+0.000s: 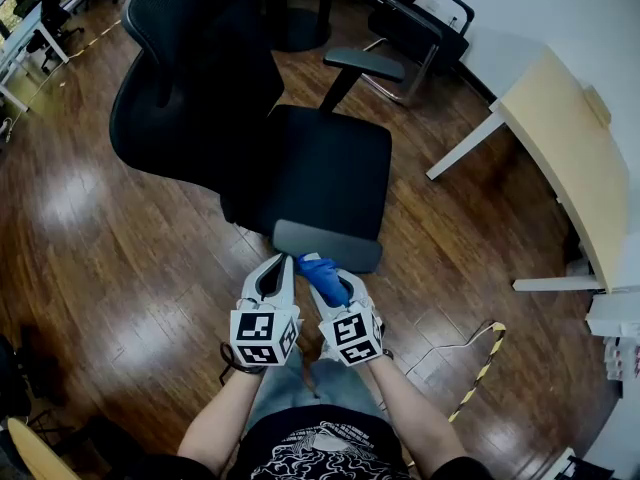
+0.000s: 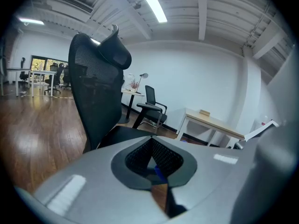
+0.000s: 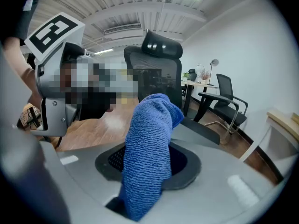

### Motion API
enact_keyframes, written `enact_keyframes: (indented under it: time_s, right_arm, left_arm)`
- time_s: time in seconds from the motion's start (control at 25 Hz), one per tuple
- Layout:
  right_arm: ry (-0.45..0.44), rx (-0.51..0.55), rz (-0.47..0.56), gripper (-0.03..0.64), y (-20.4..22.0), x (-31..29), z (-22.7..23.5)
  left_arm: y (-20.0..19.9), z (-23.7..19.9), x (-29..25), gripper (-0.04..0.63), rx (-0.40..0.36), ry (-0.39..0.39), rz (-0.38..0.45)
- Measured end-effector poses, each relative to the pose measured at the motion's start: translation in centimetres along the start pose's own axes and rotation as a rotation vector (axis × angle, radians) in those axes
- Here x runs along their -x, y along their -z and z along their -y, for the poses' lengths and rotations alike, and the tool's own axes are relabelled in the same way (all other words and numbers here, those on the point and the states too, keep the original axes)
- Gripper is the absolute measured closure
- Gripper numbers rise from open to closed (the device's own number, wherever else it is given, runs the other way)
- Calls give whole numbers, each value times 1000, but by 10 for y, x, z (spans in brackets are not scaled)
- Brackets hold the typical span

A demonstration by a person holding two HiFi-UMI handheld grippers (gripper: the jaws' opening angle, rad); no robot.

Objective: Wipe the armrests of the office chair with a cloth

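Right gripper point(image 1: 334, 281) clamps the one blue cloth point(image 3: 149, 148) — left gripper point(image 1: 282, 263) closed, empty. The office chair point(image 1: 200, 78) shows two armrests point(image 1: 327, 244).

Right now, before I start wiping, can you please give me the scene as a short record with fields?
left tool: shut, nothing between its jaws
right tool: shut on the blue cloth
cloth position: at the front edge of the near armrest; contact cannot be told
far armrest: across the seat, nothing on it
office chair: black, mesh back, on the wood floor
nearby: light wooden table; second chair
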State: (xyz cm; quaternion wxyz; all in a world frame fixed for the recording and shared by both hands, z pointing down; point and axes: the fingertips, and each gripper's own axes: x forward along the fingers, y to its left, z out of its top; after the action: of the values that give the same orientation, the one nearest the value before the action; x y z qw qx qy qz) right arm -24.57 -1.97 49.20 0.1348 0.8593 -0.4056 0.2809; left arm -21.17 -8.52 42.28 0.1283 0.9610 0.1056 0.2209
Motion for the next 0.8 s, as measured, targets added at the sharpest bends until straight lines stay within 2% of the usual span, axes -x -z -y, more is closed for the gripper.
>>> enact_keyframes:
  time_s: [0.56,0.8]
  right_arm:
    - [-15,32,21,476,47,53,53]
    - [-48,11,106,476,23,61,32]
  left_arm:
    - [37,59,-11,592,49,-75,22]
    - [50,59,1,592,80,-108,41]
